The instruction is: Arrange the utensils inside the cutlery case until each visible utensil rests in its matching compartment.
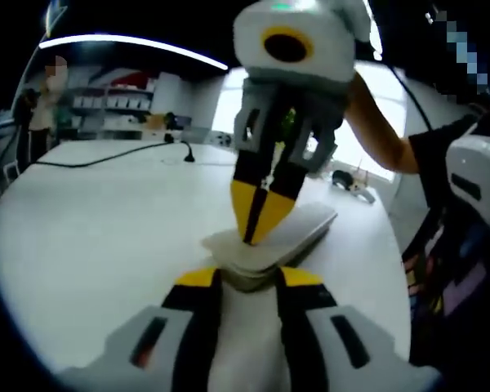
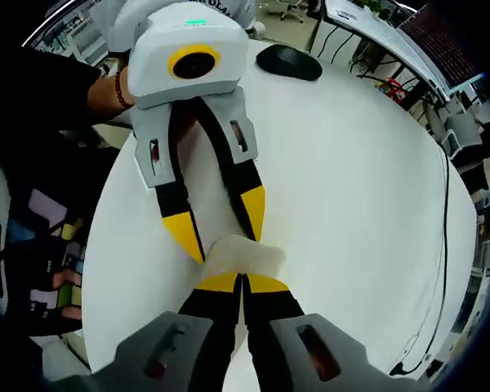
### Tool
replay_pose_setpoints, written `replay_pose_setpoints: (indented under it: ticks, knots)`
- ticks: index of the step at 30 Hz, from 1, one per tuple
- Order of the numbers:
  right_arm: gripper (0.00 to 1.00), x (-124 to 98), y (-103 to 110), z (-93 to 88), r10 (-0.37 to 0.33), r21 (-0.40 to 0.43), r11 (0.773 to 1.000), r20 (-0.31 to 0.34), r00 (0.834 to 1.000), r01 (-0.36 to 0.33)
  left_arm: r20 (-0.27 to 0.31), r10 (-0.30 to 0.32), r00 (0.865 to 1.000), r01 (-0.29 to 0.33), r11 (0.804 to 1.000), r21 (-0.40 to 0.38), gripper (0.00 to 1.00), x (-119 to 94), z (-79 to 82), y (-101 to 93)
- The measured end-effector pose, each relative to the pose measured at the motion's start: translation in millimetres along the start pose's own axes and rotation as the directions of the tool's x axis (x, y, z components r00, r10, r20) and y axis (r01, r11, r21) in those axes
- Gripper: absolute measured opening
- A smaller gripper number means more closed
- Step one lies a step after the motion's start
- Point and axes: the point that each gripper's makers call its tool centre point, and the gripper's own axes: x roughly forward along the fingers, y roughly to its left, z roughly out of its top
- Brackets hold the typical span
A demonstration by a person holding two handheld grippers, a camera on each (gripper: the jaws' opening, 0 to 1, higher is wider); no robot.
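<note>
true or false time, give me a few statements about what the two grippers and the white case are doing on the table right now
1. The cutlery case lies on a white table. True.
2. The left gripper is wide open, its tips either side of the case's near end. True.
3. The right gripper hangs open far from the case. False: its yellow tips are together at the case's top.
4. A black cable lies on the table. True.
5. Forks lie scattered around the case. False: none can be seen.

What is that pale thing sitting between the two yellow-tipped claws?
The closed white cutlery case lies between them: in the left gripper view, the right gripper presses its near edge; the left gripper straddles it.
</note>
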Motion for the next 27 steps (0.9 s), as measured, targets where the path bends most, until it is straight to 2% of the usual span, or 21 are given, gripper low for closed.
replay_pose_setpoints:
  ticks: [5, 6, 12, 14, 16, 19, 21, 24, 26, 27]
  knots:
    - [0.00, 4, 5, -1.5, -0.007, -0.003, 1.000, -0.042, 0.999, 0.006, 0.001, -0.004, 1.000, 0.004, 1.000, 0.021, 0.30, -1, -1.6, -2.6]
    - [0.00, 9, 6, -0.6, -0.006, -0.031, 1.000, -0.041, 0.999, 0.005, 0.003, -0.004, 1.000, 0.004, 1.000, 0.022, 0.30, -2, -1.5, -2.7]
    - [0.00, 11, 7, 0.4, 0.004, -0.003, 1.000, -0.028, 1.000, -0.005, 0.015, -0.009, 1.000, 0.009, 1.000, 0.006, 0.31, -2, 0.7, -2.3]
    - [0.00, 12, 8, 1.3, 0.042, 0.014, 0.999, -0.038, 0.998, -0.041, 0.017, -0.006, 1.000, 0.006, 1.000, 0.003, 0.30, -2, 1.2, -1.9]
    - [0.00, 12, 8, 1.3, 0.063, 0.069, 0.996, -0.056, 0.996, -0.059, 0.017, -0.002, 1.000, 0.002, 1.000, 0.005, 0.31, -2, 1.0, -2.5]
    - [0.00, 11, 8, 2.7, 0.056, 0.015, 0.998, -0.040, 0.998, -0.056, 0.019, 0.005, 1.000, -0.005, 1.000, 0.008, 0.30, -2, 0.8, -2.3]
    - [0.00, 10, 7, 2.6, 0.079, 0.051, 0.996, -0.023, 0.997, -0.078, 0.021, 0.010, 1.000, -0.010, 1.000, 0.009, 0.31, -1, 1.0, -1.4]
    - [0.00, 9, 6, 3.4, 0.086, 0.060, 0.995, -0.025, 0.996, -0.084, 0.016, 0.017, 1.000, -0.017, 1.000, 0.002, 0.33, 0, 1.7, -1.9]
    - [0.00, 8, 7, 3.7, 0.097, 0.110, 0.990, -0.031, 0.995, -0.093, 0.009, 0.025, 1.000, -0.025, 1.000, 0.013, 0.32, 0, 2.3, -2.7]
    - [0.00, 7, 8, 4.2, 0.085, 0.096, 0.992, -0.027, 0.996, -0.082, 0.007, 0.027, 1.000, -0.027, 0.999, 0.016, 0.32, -1, 2.5, -2.6]
